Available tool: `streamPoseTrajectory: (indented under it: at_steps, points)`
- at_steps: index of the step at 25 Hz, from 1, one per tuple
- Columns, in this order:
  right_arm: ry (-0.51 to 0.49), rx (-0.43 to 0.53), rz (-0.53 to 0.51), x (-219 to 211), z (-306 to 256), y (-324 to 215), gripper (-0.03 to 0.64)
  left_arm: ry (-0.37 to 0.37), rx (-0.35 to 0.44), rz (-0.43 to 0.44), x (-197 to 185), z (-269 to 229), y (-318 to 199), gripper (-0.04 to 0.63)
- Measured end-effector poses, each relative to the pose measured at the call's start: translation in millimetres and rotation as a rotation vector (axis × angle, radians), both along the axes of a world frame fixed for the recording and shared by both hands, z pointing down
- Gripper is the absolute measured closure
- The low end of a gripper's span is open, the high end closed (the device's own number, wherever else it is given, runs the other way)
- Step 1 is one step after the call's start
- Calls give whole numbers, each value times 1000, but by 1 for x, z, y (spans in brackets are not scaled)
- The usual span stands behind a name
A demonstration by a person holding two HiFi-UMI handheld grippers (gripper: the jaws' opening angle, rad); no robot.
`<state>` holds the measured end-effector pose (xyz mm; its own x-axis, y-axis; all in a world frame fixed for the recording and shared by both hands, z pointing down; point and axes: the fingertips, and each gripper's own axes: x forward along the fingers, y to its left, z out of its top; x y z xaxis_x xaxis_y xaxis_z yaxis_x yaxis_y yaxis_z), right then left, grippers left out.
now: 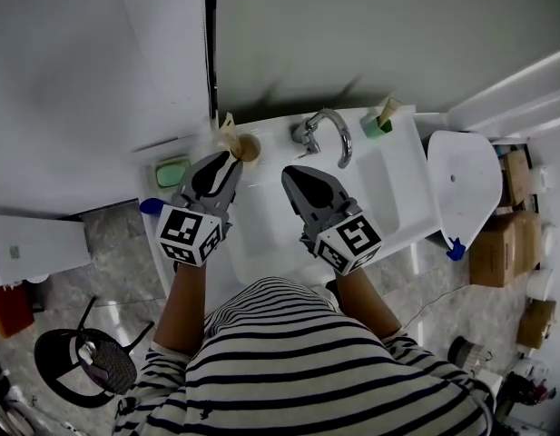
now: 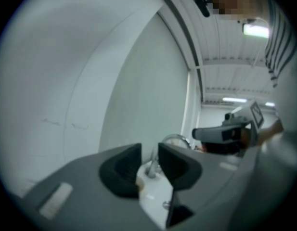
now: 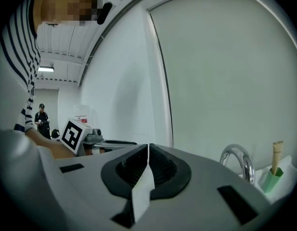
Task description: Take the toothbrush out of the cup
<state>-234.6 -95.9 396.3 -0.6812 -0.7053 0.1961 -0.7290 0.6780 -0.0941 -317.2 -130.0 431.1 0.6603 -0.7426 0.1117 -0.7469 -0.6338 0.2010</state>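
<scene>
Head view: a pale wall [image 1: 370, 34] closes off the far side. Below it a white sink [image 1: 399, 209] fills the middle, with a person in a striped top standing at its near edge. A white oval thing [image 1: 463, 184] sits just beside the sink's right edge, with cardboard boxes [image 1: 502, 243] further right and a black stool [image 1: 84, 361] on the floor at near left.

Both grippers hang over the sink and point at the far wall, apart from each other with bare basin between them. The left gripper [image 1: 227, 159] is over the sink's far left part. In the left gripper view its fingers [image 2: 122, 170] stand a little apart with nothing gripped. Through the gap show white sink and the chrome tap [image 1: 332, 130] beyond. The right gripper [image 1: 291, 173] hangs over the middle, short of the tap. In the right gripper view its fingers [image 3: 161, 165] are pressed together on nothing.

On the far rim, at the right corner, a green cup [image 1: 374, 127] holds the toothbrush [image 1: 388, 109]. Its tan handle stands up out of the cup, tilted right. This cup is well apart from both grippers, with the tap between it and them. At the far left corner a brown cup [image 1: 249, 146] holds a tan stick [image 1: 228, 133] too small to identify. The left gripper's tips are just beside it, and contact cannot be told. A green soap dish [image 1: 171, 172] lies left of the left gripper, off the sink's left edge.
</scene>
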Motion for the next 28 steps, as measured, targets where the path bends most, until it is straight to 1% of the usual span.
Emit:
streamPoseTrajectory:
  at_steps: [3, 6, 13, 16, 19, 22, 24, 25, 27, 28]
  points:
    - [6, -12, -4, -3, 4, -4, 609, -16, -10, -17, -2, 9, -11, 430]
    - [10, -21, -7, -3, 8, -8, 609, -19, -26, -32, -3, 20, -22, 400]
    - [28, -42, -9, -2, 17, -14, 609, -27, -101, -60, -3, 56, -48, 377]
    - [36, -52, -13, -3, 20, -18, 609, -70, -112, -63, -1, 69, -60, 376]
    - [43, -57, -19, -5, 23, -20, 609, -109, -118, -47, 4, 77, -71, 376]
    - [48, -61, -26, -8, 26, -22, 609, -126, -126, -41, 6, 82, -79, 376]
    - [51, -61, -30, -8, 27, -23, 609, -127, -129, -41, 6, 84, -81, 387]
    - [54, -62, -30, -8, 27, -24, 609, -127, -130, -39, 6, 84, -81, 413]
    - [60, -66, -28, -8, 28, -25, 609, -132, -131, -37, 6, 84, -80, 495]
    - [63, -68, -26, -7, 28, -26, 609, -135, -131, -37, 6, 84, -80, 518]
